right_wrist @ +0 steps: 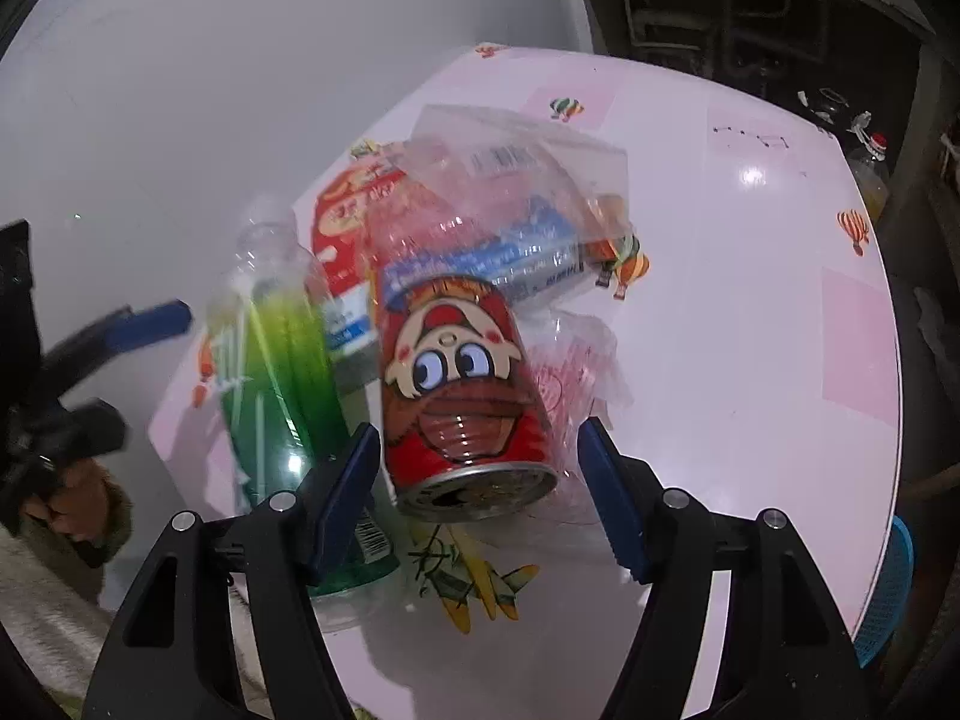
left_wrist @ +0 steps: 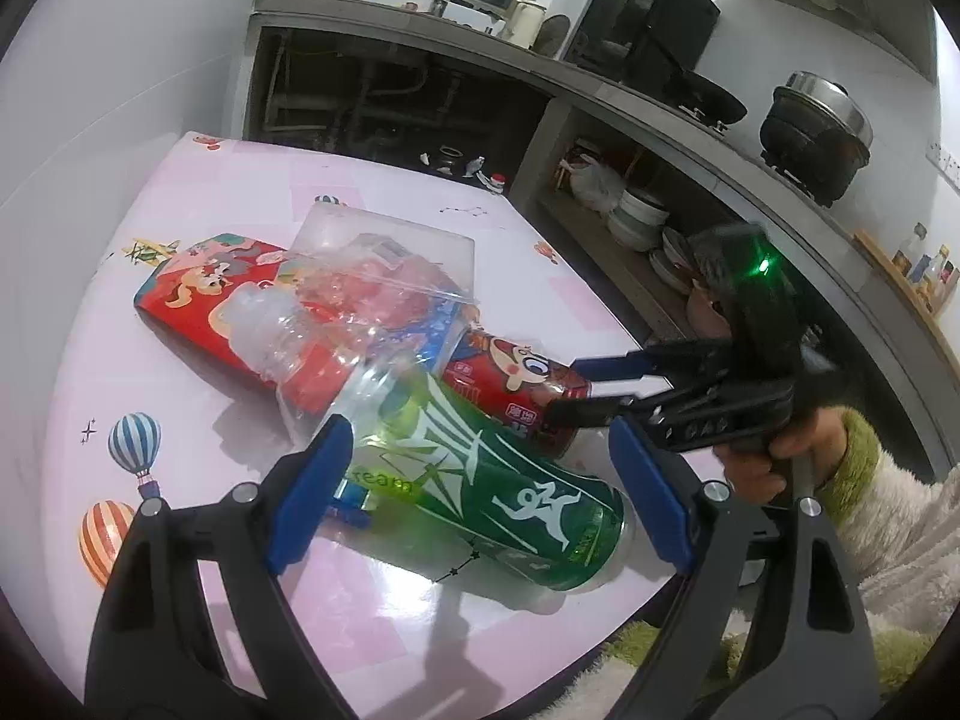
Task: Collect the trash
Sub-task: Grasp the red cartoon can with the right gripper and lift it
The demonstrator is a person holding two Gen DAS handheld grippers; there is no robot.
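The trash lies in one heap on the desk (left_wrist: 252, 192). The bottle (left_wrist: 480, 480) lies on its side at the near edge, its neck towards 11 o'clock. Just beside it at 2 o'clock lies the can (left_wrist: 516, 378), also on its side. Behind both, towards 11 o'clock, the carton (left_wrist: 198, 294) lies flat, with the crumpled clear bottle (left_wrist: 282, 336) and the plastic bag (left_wrist: 384, 264) on top of it. At 12 o'clock beyond the desk stands the sink counter (left_wrist: 420, 18); at 2 o'clock, a shelf of stacked dishes (left_wrist: 642, 222).
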